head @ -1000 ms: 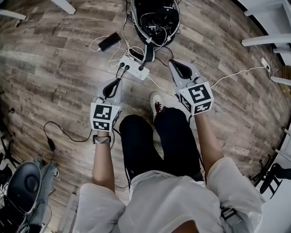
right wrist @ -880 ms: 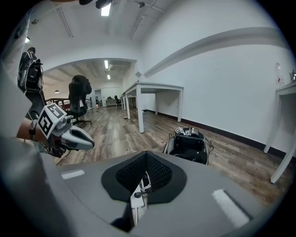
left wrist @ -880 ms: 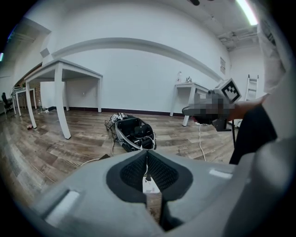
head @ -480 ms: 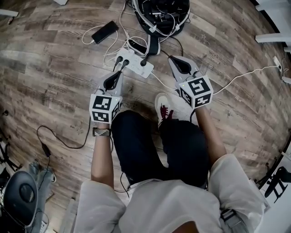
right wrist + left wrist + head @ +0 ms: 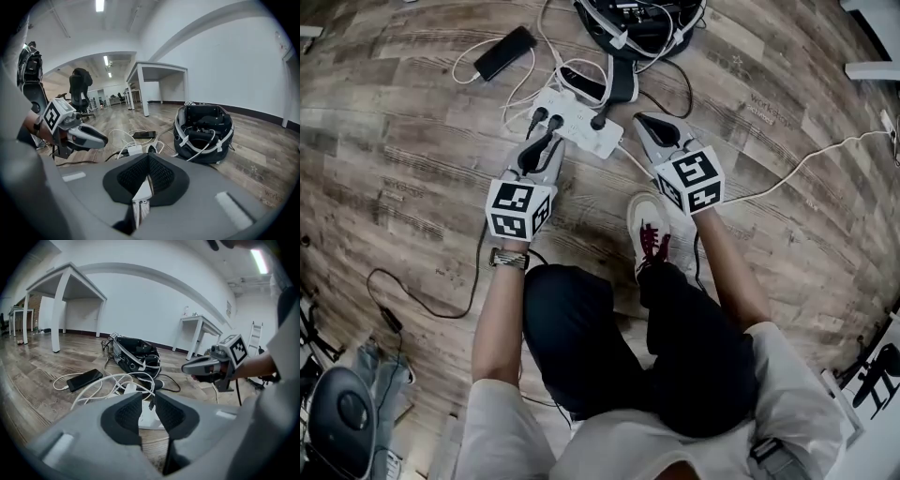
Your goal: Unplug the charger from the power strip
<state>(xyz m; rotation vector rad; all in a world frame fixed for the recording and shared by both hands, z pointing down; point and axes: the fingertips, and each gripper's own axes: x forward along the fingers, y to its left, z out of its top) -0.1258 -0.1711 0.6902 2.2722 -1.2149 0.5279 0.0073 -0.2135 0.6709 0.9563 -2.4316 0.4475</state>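
A white power strip lies on the wood floor with black plugs and a white charger in it. Several white cables loop round it. My left gripper hovers just short of the strip's near left end. Its jaws are opening, with a narrow gap and nothing between the pads. In the left gripper view the strip shows through that gap. My right gripper is shut and empty, to the right of the strip. In the right gripper view the strip lies beyond its tips.
A black phone on a white cable lies left of the strip. An open black bag full of cables stands behind it. The person's white shoe is near the right gripper. A white cable runs right; white tables stand further off.
Both grippers have come down and closer to the power strip. The head view has dropped with them, so the strip, phone and bag sit higher in the picture.
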